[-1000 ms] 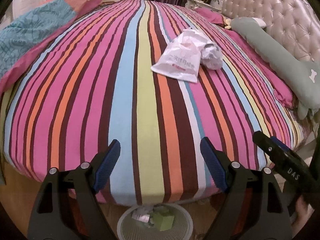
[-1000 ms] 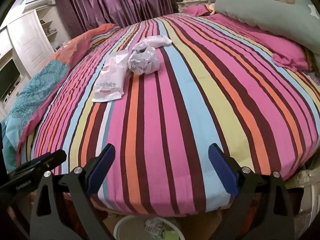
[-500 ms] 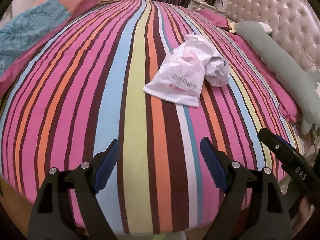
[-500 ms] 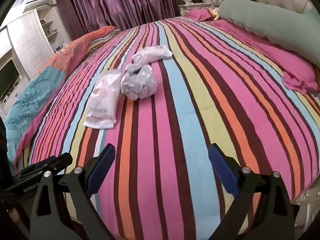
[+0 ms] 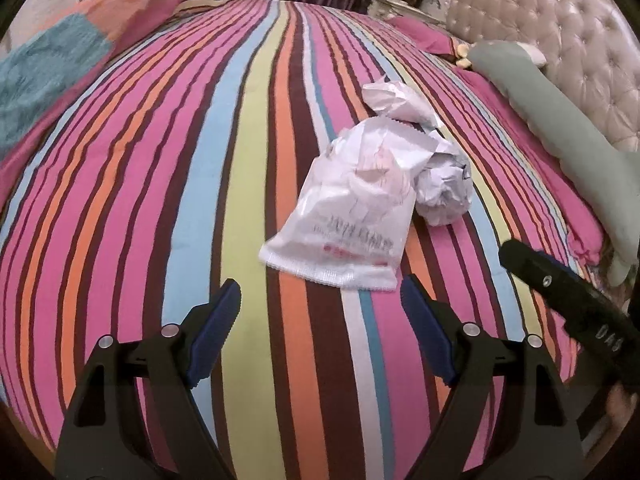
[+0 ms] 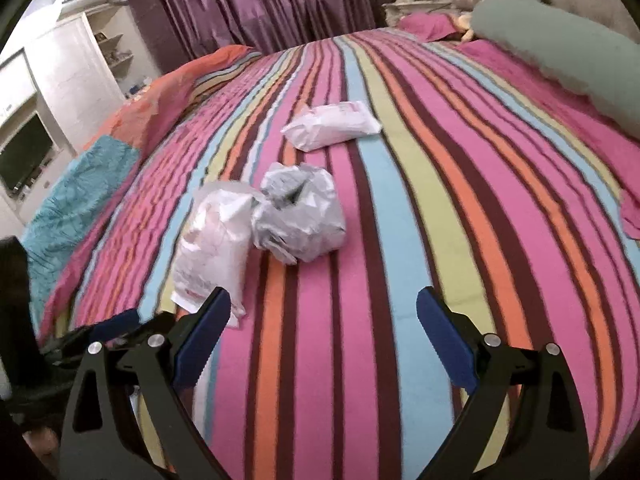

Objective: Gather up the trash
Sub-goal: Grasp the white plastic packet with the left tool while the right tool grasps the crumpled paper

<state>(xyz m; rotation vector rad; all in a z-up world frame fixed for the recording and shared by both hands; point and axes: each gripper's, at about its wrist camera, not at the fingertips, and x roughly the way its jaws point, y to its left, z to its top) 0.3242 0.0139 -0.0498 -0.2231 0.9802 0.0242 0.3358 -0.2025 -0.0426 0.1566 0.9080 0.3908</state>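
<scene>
My left gripper [image 5: 320,304] hangs over the multicoloured striped bedspread [image 5: 168,184] with its blue-padded fingers spread wide and empty; the flat white plastic bag with red print [image 5: 352,216] lies just ahead of them. My right gripper [image 6: 324,316] is equally wide apart, holding nothing. A crumpled grey-white paper ball [image 6: 300,216] touches that bag's right side, and a second crumpled white bag [image 6: 332,124] lies farther up the bed, near the long sage-green pillow [image 6: 560,48].

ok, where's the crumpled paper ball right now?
The crumpled paper ball lies on the striped bedspread, left of centre in the right wrist view, against the flat white bag, with another white wrapper behind it.
</scene>
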